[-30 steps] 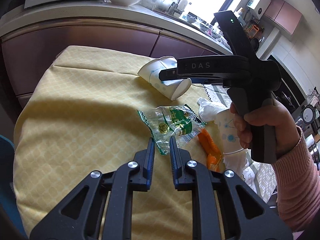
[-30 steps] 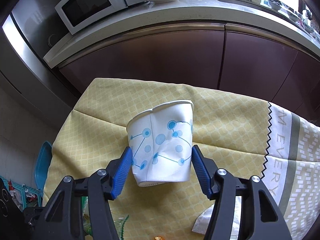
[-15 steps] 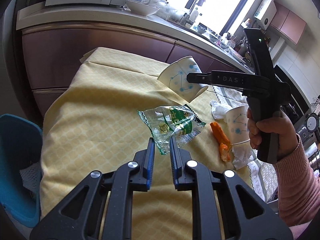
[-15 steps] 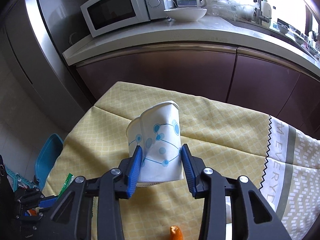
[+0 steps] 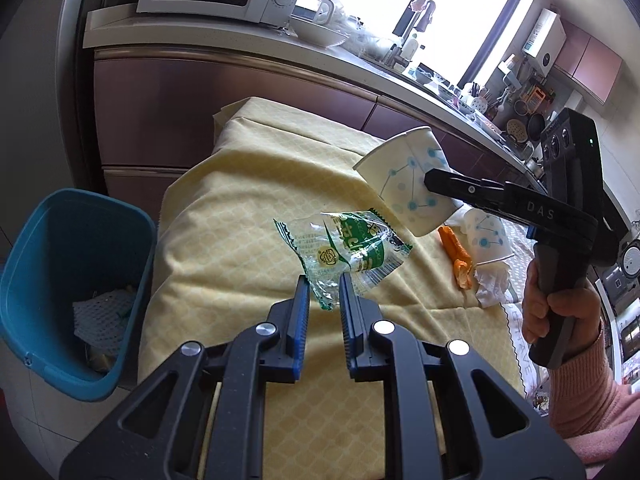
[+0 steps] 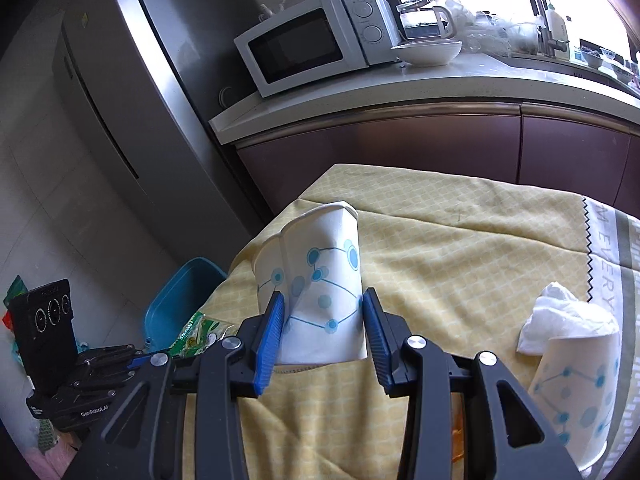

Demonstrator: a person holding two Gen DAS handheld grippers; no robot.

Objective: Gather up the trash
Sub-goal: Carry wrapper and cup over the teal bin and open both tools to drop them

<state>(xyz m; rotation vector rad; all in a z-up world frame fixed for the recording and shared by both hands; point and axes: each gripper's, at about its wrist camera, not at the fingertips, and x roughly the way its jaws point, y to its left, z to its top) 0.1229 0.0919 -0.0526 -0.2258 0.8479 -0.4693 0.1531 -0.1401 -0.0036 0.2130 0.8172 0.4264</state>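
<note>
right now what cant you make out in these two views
- Blue bin: left wrist view shows netting; anything under it is hidden by its wall and shadow.
- Second paper cup: cut off by the right wrist view's edge and the gripper's arm.
- Orange scrap: too small to identify, left wrist view.
- Crushed cup: its base is hidden behind the right gripper.
- Countertop clutter by the window: washed out by glare.

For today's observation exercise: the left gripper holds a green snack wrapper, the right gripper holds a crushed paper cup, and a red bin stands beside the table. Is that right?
Not quite: the bin is blue, as the left wrist view shows. The left gripper does hold the wrapper, and the right gripper the crushed paper cup.
</note>
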